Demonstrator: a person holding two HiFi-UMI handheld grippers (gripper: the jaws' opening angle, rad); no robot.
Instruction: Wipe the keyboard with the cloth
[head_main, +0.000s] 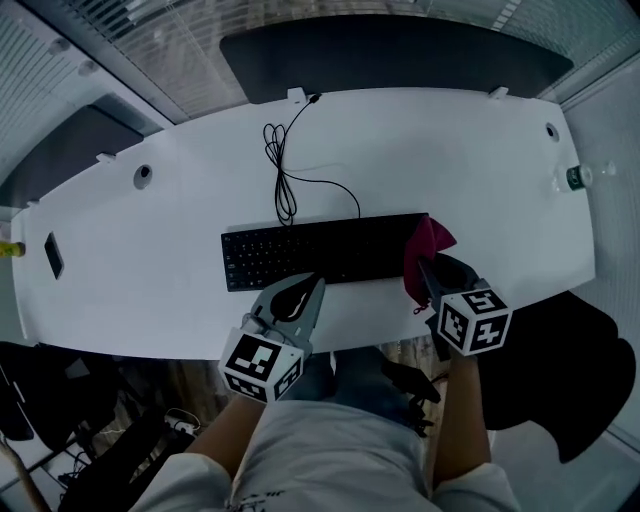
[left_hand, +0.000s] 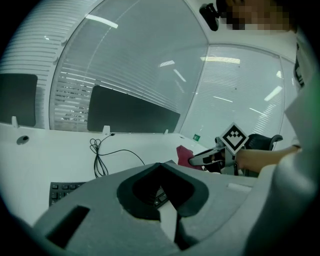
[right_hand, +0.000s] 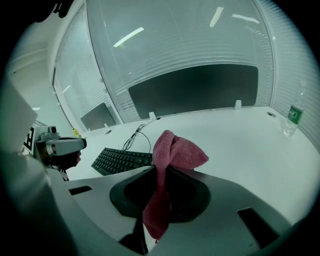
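A black keyboard (head_main: 320, 250) lies across the middle of the white table (head_main: 450, 160). My right gripper (head_main: 428, 268) is shut on a dark red cloth (head_main: 427, 245), which hangs over the keyboard's right end. In the right gripper view the cloth (right_hand: 175, 150) bunches up above the jaws and trails down between them, with the keyboard (right_hand: 120, 161) to the left. My left gripper (head_main: 312, 285) hovers at the keyboard's front edge, shut with nothing in it. In the left gripper view, its tips (left_hand: 162, 167) meet above the keys (left_hand: 65, 190), and the cloth (left_hand: 184, 152) shows to the right.
The keyboard's black cable (head_main: 285, 175) coils toward the table's far edge, below a dark screen panel (head_main: 390, 55). A phone (head_main: 54, 255) lies at the left end, a bottle (head_main: 577, 177) stands at the right end. A black chair (head_main: 560, 370) sits right of the person.
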